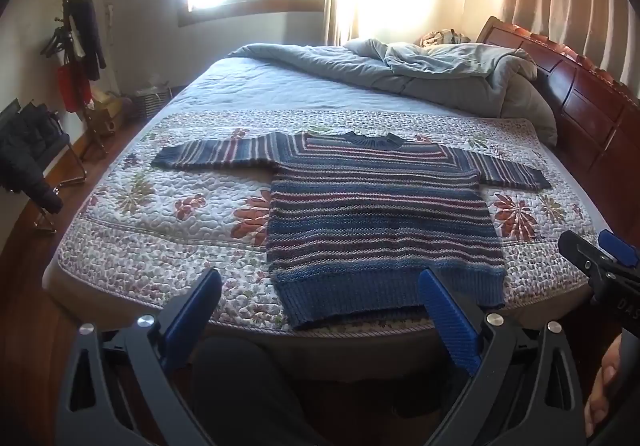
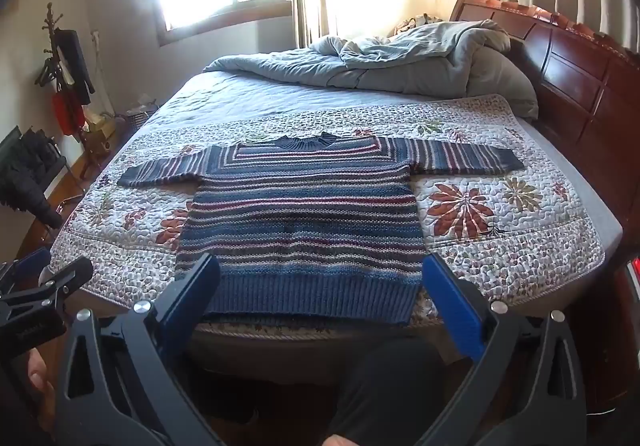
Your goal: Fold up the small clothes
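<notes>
A small blue, red and white striped knit sweater [image 1: 376, 214] lies flat on the floral quilt [image 1: 160, 206], sleeves spread to both sides, hem toward me, neck away. It also shows in the right wrist view [image 2: 304, 214]. My left gripper [image 1: 320, 286] is open and empty, held in front of the bed edge by the hem's left corner. My right gripper [image 2: 320, 274] is open and empty, held in front of the hem's middle. The right gripper's tip shows at the left wrist view's right edge [image 1: 600, 258]. The left gripper's tip shows at the right wrist view's left edge [image 2: 52, 282].
A rumpled grey duvet [image 1: 420, 70] lies at the bed's far side by a dark red wooden headboard [image 1: 580, 94]. A coat rack [image 1: 76, 46] and a chair with dark clothes [image 1: 28, 154] stand left of the bed. My legs show below the grippers.
</notes>
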`<state>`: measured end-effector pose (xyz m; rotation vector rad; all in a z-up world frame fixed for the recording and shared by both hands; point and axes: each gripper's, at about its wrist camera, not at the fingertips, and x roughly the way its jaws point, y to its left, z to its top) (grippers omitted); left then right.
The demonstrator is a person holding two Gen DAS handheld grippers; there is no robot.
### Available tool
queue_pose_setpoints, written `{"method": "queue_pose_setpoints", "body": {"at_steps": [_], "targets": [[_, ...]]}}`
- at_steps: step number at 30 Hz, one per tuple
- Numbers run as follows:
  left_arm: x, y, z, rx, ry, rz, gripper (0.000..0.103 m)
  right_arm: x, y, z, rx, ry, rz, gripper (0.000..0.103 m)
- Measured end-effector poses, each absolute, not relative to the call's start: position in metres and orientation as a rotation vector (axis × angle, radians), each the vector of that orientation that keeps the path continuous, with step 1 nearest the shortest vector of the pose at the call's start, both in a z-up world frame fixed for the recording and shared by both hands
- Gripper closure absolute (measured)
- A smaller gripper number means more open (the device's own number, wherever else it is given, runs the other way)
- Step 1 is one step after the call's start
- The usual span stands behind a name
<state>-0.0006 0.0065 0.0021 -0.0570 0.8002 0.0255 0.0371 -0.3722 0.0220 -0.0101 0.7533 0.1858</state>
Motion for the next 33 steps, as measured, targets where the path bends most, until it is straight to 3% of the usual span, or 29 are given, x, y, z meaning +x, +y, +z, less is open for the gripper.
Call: {"method": "queue_pose_setpoints", "body": {"at_steps": [33], "targets": [[0.002,0.004,0.015,-0.046,0.781,0.039,0.004,0.039,-0.373,0.022,-0.017,0.754,0.188,0.003]]}}
